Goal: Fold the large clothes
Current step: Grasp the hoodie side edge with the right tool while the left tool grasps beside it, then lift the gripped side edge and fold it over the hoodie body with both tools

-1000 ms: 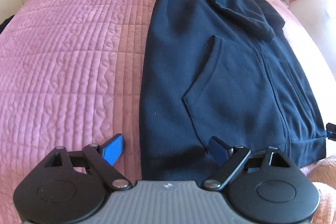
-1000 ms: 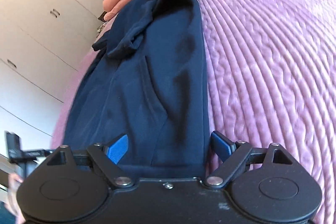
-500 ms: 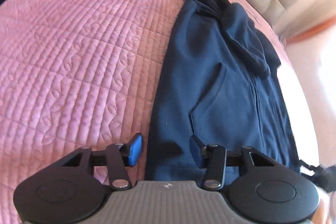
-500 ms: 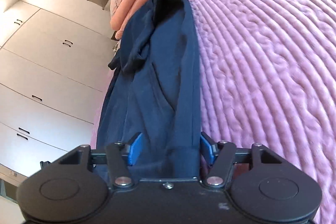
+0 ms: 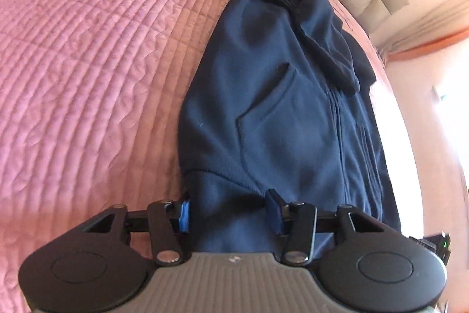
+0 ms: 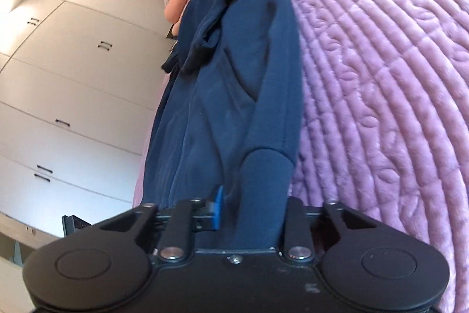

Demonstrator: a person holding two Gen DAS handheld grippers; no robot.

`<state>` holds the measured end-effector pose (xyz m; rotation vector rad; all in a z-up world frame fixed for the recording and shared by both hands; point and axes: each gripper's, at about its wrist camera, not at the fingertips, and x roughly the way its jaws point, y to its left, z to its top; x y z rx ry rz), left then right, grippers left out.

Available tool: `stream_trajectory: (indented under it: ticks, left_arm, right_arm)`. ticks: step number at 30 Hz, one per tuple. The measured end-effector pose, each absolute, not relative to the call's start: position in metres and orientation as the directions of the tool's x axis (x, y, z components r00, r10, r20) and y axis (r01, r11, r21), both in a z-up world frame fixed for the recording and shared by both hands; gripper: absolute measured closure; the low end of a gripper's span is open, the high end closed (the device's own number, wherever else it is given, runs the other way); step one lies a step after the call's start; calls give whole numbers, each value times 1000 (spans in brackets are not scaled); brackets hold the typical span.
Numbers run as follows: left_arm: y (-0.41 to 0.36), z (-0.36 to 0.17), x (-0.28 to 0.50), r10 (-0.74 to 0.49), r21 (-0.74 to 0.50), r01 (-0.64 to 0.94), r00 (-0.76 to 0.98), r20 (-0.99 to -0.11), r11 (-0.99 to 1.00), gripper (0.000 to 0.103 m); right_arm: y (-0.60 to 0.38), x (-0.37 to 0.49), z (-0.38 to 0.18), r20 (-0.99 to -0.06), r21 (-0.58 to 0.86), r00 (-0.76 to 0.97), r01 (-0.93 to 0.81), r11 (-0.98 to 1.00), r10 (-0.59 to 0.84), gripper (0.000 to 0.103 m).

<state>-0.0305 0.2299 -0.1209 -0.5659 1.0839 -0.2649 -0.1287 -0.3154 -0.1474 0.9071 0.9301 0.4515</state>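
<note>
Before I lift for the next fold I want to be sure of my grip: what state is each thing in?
Navy hoodie: flat on the bed, sides folded in to a long strip, a sleeve lying across its upper part.
Left tool: pads pressing the hem corner, fabric bunched between them.
Right tool: closing on the other hem corner, a thick roll of fabric between its pads.
Pink quilt: spread smooth under the hoodie.
Wardrobe doors: shut.

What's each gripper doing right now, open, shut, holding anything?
Left gripper: shut on the hem of the navy blue fleece hoodie.
Right gripper: closing, hoodie hem bunched between its fingers.
</note>
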Motion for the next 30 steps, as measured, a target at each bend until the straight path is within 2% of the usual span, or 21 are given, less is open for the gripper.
stream_trajectory:
  ticks: [2, 3, 5, 7, 13, 16, 17, 20, 23, 28, 30]
  left_arm:
    - [219, -117, -25, -423, -500, -55, 458, -782, 864, 55]
    - [211, -115, -22, -391, -464, -51, 460, -797, 885, 58]
    - [202, -110, -21, -336, -407, -56, 469, -817, 912, 79]
    - [194, -104, -18, -306, -384, -66, 486, -819, 921, 84]
    - [181, -35, -13, -254, -411, -104, 642, -723, 906, 85]
    - [176, 6, -8, -164, -415, -189, 717, -678, 890, 85]
    - [176, 17, -8, -152, -435, -203, 742, -653, 877, 85]
    - [178, 44, -6, -163, -495, -193, 792, -589, 847, 85]
    - [177, 59, 2, -176, -511, -174, 806, -565, 842, 85]
    - [181, 59, 30, -250, -558, -106, 814, -524, 823, 85]
    - [190, 56, 44, -292, -589, -76, 813, -504, 805, 85]
  right_arm:
    - [-321, -134, -146, -471, 837, 568, 46, 545, 675, 90]
    - [-324, -137, -141, -452, 841, 588, 30, 540, 671, 90]
    - [-330, -142, -130, -380, 862, 637, -19, 506, 670, 91]
    - [-334, -142, -116, -325, 880, 668, -45, 472, 669, 91]
    - [-333, -121, -45, -233, 851, 704, -186, 491, 671, 91]
    - [-341, -115, -11, -268, 851, 743, -116, 512, 613, 91]
    - [-347, -116, -4, -254, 875, 756, -86, 477, 603, 91]
    - [-355, -111, 15, -226, 888, 777, -84, 452, 587, 91]
    - [-355, -100, 20, -203, 913, 791, -60, 403, 578, 91]
    - [-351, -96, 27, -184, 936, 841, -8, 352, 508, 91]
    - [-348, -94, 35, -206, 924, 862, 16, 381, 464, 91]
